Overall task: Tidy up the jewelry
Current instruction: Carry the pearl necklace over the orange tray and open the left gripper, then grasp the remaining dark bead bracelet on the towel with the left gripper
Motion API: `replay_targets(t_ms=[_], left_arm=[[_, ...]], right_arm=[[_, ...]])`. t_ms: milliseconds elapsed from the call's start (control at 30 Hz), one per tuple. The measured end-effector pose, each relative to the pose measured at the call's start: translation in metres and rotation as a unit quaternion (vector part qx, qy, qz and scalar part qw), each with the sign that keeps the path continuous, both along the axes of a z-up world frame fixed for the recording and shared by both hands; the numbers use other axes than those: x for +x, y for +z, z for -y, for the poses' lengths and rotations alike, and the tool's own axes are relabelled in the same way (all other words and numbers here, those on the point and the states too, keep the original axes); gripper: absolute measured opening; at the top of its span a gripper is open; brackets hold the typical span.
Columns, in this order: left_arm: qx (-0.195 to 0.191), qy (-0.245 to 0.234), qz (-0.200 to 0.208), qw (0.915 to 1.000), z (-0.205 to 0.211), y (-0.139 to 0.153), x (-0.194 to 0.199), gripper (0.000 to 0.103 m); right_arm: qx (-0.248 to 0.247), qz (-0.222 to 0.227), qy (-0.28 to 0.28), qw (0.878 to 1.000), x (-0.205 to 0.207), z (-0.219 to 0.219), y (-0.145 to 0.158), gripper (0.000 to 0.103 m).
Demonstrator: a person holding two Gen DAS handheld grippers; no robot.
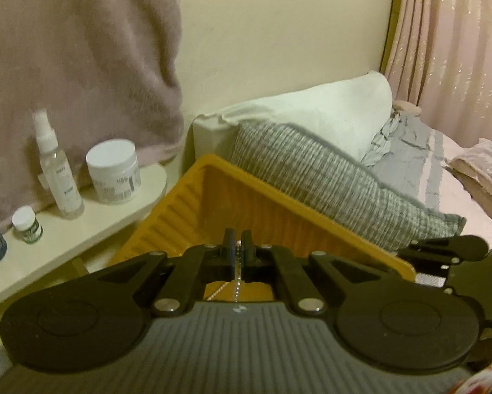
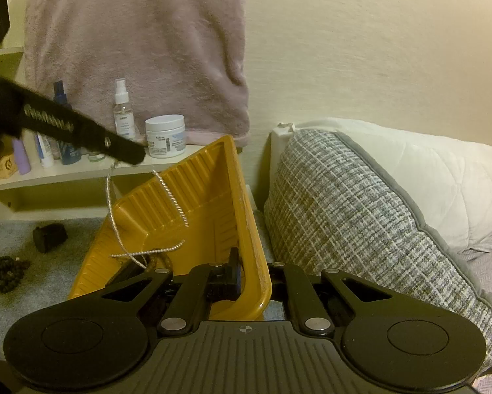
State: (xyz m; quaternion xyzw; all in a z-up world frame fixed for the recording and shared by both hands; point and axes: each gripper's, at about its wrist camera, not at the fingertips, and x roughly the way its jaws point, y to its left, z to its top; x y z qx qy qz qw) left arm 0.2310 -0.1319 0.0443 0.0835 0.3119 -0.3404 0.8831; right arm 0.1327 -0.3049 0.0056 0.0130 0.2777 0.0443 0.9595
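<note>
My left tongs (image 1: pixel 237 246) pinch a thin silver twisted chain (image 2: pixel 114 210), dangling over the ribbed yellow plastic tray (image 2: pixel 209 177) at centre frame; my right tongs (image 2: pixel 237 279) clamp its rim. Dark beaded jewellery (image 2: pixel 2 271), lower left on the bed, remains unsorted.

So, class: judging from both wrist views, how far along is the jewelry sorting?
Done: apparently one dark piece lies in the tilted yellow ribbed plastic tray. In hand: the left gripper is shut on a silver twisted chain dangling over the tray, whose rim the right gripper is clamping. Left: a dark beaded strand and a small black cylinder remain on the grey surface.
</note>
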Motion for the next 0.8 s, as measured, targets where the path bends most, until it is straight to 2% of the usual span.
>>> replay_targets(t_ms=[100, 433, 633, 800], left_arm=[[0.002, 0.007, -0.013, 0.9999, -0.003, -0.006, 0.004, 0.006], [0.003, 0.052, 0.0, 0.9987, -0.033, 0.0, 0.005, 0.017], [-0.002, 0.112, 0.005, 0.9937, -0.078, 0.002, 0.003, 0.021], [0.001, 0.177, 0.01, 0.9842, -0.119, -0.003, -0.007, 0.026]], right_arm=[[0.0, 0.0, -0.001, 1.0, 0.0, 0.0, 0.0, 0.006], [-0.001, 0.0, 0.0, 1.0, 0.0, -0.001, 0.0, 0.006], [-0.001, 0.0, 0.0, 1.0, 0.0, -0.001, 0.0, 0.006], [-0.002, 0.0, -0.001, 1.0, -0.001, -0.001, 0.0, 0.006]])
